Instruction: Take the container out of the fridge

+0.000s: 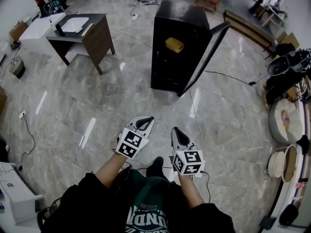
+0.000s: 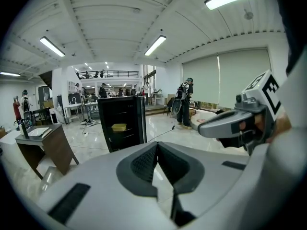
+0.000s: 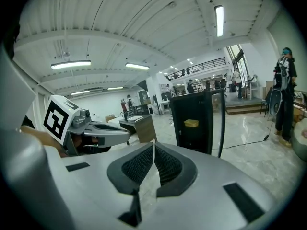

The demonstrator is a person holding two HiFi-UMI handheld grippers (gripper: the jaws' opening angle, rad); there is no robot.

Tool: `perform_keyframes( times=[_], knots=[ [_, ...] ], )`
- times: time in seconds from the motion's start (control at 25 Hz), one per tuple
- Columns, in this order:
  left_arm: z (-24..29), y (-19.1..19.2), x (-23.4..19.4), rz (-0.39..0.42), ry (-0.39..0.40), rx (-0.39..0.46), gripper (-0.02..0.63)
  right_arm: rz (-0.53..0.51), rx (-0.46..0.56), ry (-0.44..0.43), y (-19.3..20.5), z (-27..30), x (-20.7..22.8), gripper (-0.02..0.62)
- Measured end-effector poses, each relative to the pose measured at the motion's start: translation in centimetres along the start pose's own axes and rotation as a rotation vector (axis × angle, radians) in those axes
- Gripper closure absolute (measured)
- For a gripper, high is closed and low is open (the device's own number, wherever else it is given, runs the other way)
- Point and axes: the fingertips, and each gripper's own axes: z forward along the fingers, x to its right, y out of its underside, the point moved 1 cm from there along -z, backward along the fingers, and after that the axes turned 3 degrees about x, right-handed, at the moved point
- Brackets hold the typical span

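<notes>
A black fridge [image 1: 177, 42] stands on the floor ahead with its door [image 1: 206, 52] swung open to the right. A yellow container [image 1: 174, 44] sits on a shelf inside it, also seen as the yellow container [image 2: 118, 127] in the left gripper view and the yellow container [image 3: 191, 123] in the right gripper view. My left gripper [image 1: 146, 122] and right gripper [image 1: 178, 132] are held side by side near my body, well short of the fridge. Both are shut with nothing between the jaws: left gripper [image 2: 157, 145], right gripper [image 3: 153, 145].
A dark wooden desk [image 1: 82, 35] with papers stands to the fridge's left. A cable [image 1: 228, 76] runs across the marble floor from the fridge to the right. Round stools and gear [image 1: 286, 120] line the right edge. A person [image 2: 184, 102] stands beyond the fridge.
</notes>
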Motion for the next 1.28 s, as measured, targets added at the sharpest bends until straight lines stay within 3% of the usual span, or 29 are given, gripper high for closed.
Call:
perform_keyframes(
  times=[0.32,0.84,1.28],
  knots=[
    [4.3,-2.1,-0.1,-0.019,-0.025,0.001,0.592,-0.002,-0.002,-0.039,-1.4,1.2,4.0,0.56],
    [8.1,-3.6,-1.9,-0.03,-0.016,0.002,0.592,-0.006,-0.012,-0.048,-2.5,3.9,6.7,0.56],
    [13.7,-6.0,-9.1,-0.009,0.022,0.016,0.592,-0.02,-0.006,-0.019,-6.3,12.5,9.1,0.56]
  ],
)
